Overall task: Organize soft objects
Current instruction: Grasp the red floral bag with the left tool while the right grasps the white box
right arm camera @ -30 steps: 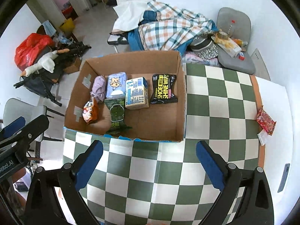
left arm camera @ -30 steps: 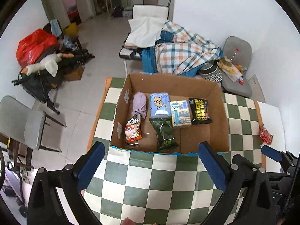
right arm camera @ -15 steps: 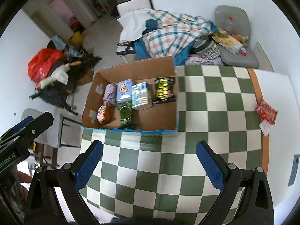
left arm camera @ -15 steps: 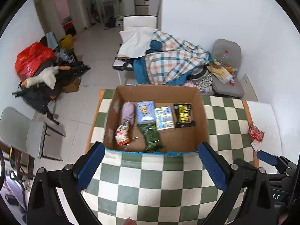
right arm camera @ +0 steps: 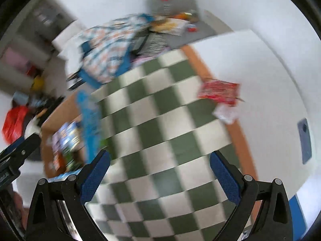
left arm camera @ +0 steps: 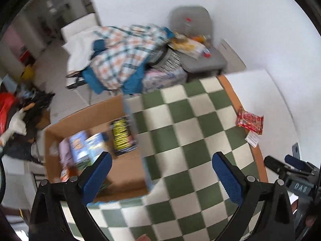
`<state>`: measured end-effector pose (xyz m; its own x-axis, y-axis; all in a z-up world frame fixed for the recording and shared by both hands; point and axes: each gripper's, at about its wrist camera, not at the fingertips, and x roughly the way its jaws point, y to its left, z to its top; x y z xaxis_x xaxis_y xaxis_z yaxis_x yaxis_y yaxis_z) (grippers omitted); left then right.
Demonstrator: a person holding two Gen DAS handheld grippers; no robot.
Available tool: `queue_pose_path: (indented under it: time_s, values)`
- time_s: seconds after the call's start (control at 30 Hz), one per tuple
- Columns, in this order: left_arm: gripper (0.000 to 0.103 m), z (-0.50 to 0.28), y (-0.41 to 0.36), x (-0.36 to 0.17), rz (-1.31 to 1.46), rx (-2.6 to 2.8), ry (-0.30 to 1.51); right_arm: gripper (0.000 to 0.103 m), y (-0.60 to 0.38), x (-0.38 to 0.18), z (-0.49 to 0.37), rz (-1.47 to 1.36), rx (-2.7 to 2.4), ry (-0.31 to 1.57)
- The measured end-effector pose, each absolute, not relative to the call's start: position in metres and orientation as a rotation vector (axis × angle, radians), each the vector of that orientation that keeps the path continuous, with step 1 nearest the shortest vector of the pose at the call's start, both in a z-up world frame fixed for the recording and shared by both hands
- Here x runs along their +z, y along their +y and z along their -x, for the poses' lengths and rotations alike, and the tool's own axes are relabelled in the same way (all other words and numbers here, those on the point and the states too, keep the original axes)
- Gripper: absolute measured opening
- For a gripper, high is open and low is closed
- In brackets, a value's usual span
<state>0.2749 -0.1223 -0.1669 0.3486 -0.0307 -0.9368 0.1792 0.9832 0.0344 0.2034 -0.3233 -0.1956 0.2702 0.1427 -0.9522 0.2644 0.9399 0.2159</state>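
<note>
Both views were pretty blurry. In the left wrist view, clutter with a red bag (left arm camera: 5,108) sat at far left. The cardboard box (left arm camera: 96,118) of soft packets was lower left on the green-and-white checkered cloth (left arm camera: 180,140), a plaid blanket (left arm camera: 124,54) and grey chair (left arm camera: 200,40) upper centre, and the red snack packet (left arm camera: 249,121) at right on the table's edge. Left gripper (left arm camera: 161,180) and right gripper (right arm camera: 159,178) both had jaws wide apart, holding nothing.

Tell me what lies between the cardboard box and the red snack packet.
Only bare checkered cloth separates the cardboard box from the red snack packet; the left wrist view shows it.
</note>
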Motion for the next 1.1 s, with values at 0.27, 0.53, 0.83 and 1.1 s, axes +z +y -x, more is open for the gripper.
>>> queue_pose_path:
  time_s: [0.27, 0.53, 0.83, 1.1]
  values:
    - [0.102, -0.354, -0.239, -0.253, -0.172, -0.257, 1.466, 0.101, -0.446, -0.308, -0.245, -0.562, -0.302, 1.403]
    - [0.102, -0.392, -0.297, -0.304, -0.054, -0.305, 1.627, 0.092, -0.474, -0.404, -0.286, -0.593, -0.375, 1.516]
    - [0.102, -0.402, -0.34, -0.357, 0.158, -0.323, 1.83, 0.061, -0.494, -0.426, -0.269, -0.5, -0.372, 1.602]
    - [0.102, -0.401, -0.376, -0.405, 0.404, -0.253, 1.978, 0.061, -0.55, -0.432, -0.216, -0.552, -0.456, 1.618]
